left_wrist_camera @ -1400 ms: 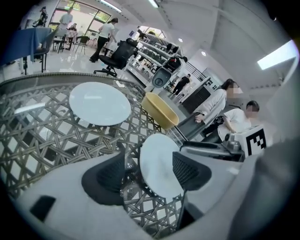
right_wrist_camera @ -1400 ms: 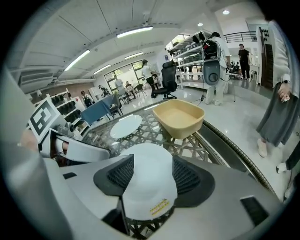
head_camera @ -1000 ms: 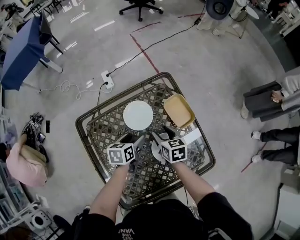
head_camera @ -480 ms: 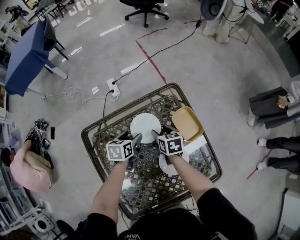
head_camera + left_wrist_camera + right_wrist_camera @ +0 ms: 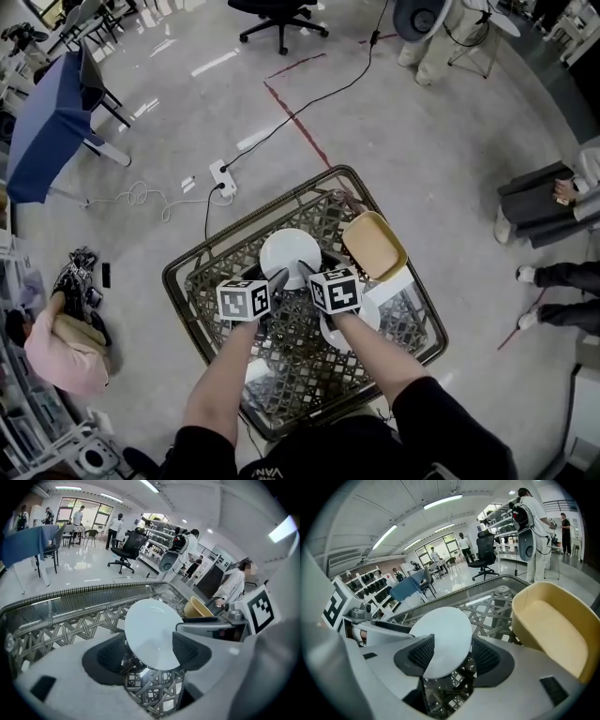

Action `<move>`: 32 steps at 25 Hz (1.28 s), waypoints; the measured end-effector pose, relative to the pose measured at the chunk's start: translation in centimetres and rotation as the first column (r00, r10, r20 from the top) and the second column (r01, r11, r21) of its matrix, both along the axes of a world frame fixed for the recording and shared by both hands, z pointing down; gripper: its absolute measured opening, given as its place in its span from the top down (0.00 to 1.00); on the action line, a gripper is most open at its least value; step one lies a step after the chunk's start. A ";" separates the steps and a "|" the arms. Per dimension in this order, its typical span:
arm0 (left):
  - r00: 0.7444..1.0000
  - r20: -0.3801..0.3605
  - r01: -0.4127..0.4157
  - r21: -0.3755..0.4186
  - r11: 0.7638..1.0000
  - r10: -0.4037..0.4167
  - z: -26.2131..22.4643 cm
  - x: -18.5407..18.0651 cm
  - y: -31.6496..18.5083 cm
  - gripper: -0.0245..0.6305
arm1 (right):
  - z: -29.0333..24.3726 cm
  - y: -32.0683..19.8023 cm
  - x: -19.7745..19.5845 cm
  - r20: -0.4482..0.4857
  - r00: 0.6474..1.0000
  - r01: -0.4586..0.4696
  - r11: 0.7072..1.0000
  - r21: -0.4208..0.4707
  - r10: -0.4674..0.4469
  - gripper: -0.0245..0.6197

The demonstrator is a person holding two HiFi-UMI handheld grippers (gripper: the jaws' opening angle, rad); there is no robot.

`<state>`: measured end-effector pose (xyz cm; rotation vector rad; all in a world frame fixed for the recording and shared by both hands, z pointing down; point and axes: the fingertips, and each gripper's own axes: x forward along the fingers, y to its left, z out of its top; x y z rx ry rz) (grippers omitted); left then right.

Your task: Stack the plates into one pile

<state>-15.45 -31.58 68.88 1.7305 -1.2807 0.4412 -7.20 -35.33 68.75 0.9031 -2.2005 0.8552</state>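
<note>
Lattice table (image 5: 300, 356) on grey floor (image 5: 422, 131); white plate (image 5: 291, 249) at centre, yellow dish (image 5: 375, 246) far right. Left gripper (image 5: 272, 278) and right gripper (image 5: 312, 272): jaws spread, empty.

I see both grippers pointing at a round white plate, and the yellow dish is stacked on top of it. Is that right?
Not quite: the yellow dish is not on the white plate; it sits beside it, to its right, as the head view shows. The left gripper and right gripper do point at that plate.
</note>
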 end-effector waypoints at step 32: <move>0.967 -0.087 -0.237 0.037 0.971 0.240 -4.7 15.6 8.0 0.49 | -4.6 12.2 16.8 0.093 0.945 -0.304 0.948 -0.097 0.313 0.60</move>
